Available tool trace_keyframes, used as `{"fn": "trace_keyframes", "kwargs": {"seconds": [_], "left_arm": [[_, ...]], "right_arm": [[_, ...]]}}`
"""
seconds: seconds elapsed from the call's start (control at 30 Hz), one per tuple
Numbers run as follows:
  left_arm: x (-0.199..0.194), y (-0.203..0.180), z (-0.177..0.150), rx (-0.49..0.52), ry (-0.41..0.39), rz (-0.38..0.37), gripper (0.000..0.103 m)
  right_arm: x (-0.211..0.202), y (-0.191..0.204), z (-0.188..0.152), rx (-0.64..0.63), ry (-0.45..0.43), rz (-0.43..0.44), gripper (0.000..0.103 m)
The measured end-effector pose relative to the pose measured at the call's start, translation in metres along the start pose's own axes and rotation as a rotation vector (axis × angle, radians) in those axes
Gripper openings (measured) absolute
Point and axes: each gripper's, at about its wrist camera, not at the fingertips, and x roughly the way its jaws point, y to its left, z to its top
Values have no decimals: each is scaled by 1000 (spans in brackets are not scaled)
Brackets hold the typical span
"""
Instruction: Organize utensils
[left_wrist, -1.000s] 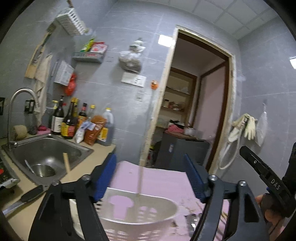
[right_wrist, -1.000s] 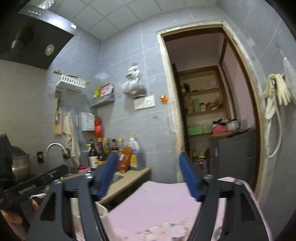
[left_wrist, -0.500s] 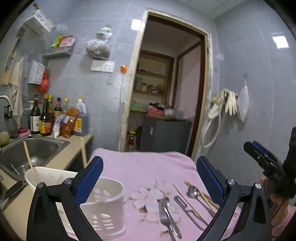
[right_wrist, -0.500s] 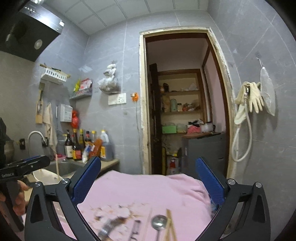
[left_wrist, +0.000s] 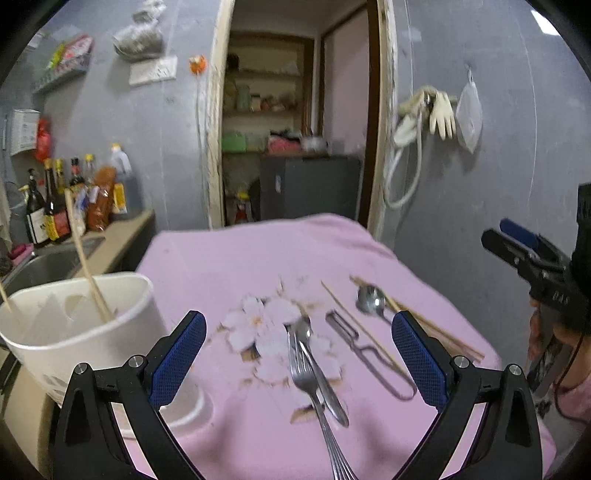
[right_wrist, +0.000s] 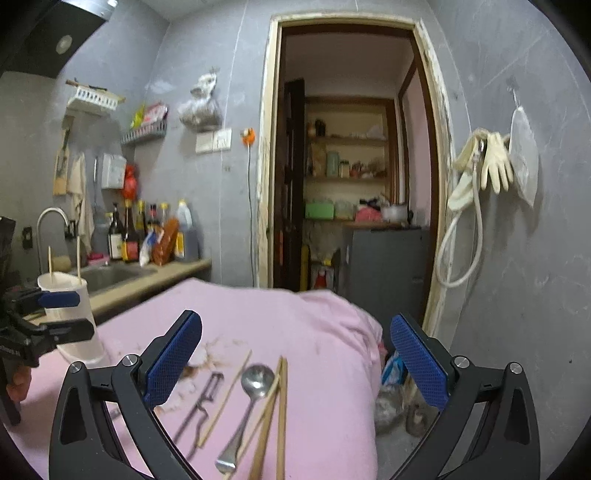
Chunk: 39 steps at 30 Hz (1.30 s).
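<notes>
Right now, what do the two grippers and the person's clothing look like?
Both the left gripper and right gripper have black A-frame arms with silver screws and blue cross-hatched pads. The right one's body carries white lettering. A pink sleeve and a thin dark cable show at the right hand.

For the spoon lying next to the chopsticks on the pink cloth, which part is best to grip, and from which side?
Probably the bare stretch of the spoon handle just below the bowl, coming from above with the right gripper, its jaws set across the handle. The spoon lies flat on the cloth, and lower down its handle runs close against the chopsticks, which could be caught too.
</notes>
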Motion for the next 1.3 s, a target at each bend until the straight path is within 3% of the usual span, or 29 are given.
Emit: {"fn": "trace_keyframes", "kwargs": {"seconds": [0.1,0.2,0.47,0.67,0.8,1.1,1.3], "left_arm": [[14,-4,-7,14,50,-5,97],[24,-6,-9,21,90,-13,88],[55,1,-16,-9,220,-35,51],[68,12,-19,-47,290,-27,34],[75,13,-20,-49,325,-13,30],[95,19,-29,-76,433,12,25],[100,13,-30,-41,443,0,25]], "right_arm": [[9,-5,-5,-12,51,-5,99],[22,-8,-12,-28,124,4,89],[47,-18,-30,-42,287,30,58],[61,-21,-44,-51,373,58,47],[67,-22,-47,-45,410,77,41],[73,-25,-49,-35,438,97,41],[77,-29,-52,-12,460,104,41]]}}
